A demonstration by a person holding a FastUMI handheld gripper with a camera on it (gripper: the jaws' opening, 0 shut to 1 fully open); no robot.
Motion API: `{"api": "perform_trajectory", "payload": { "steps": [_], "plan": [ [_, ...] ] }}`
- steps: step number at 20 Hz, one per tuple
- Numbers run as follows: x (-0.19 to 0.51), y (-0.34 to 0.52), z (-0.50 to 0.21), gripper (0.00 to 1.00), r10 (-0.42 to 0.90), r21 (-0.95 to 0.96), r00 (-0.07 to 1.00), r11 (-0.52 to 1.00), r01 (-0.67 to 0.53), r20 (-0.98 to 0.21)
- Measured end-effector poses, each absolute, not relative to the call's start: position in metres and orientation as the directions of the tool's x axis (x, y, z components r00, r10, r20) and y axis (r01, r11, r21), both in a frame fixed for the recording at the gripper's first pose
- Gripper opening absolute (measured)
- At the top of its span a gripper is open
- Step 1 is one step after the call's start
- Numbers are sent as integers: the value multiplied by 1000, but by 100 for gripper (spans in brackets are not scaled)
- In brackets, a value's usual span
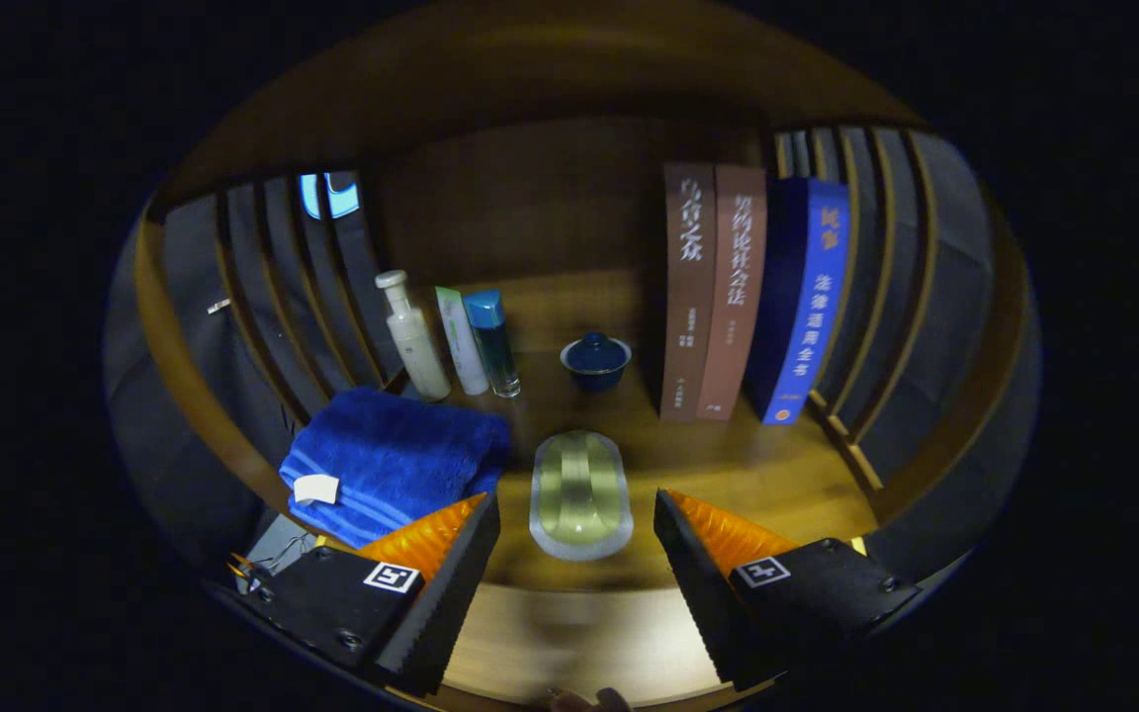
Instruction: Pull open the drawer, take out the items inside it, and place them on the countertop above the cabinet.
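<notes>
The gripper (577,549) stood with its fingers spread apart, holding nothing, while a green oval case (579,492) lay on the countertop (777,475) between them, near its front edge.

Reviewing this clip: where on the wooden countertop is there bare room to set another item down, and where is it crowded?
Bare wood lies right of the green oval case, in front of the books, and behind the lidded blue cup. The side with the blue towel and three bottles is crowded. The open gripper straddles the case.

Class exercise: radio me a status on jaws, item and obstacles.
Gripper jaws open, empty. Green oval case on countertop, just ahead between them. Blue towel close beside.
</notes>
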State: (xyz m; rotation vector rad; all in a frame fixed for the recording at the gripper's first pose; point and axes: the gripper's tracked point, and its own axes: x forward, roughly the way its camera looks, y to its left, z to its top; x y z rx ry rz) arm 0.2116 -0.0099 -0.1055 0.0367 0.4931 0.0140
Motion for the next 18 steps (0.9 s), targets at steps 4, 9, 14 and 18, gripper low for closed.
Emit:
{"api": "perform_trajectory", "payload": {
  "steps": [4,9,14,18],
  "plan": [
    [134,0,-81,99,30,60,946,998,-11,-324],
    [37,5,-84,99,28,86,989,996,-15,-148],
    [-32,7,-138,99,10,76,994,997,-2,-106],
    [-49,8,-194,99,-2,58,989,998,11,-149]
  ]
}}
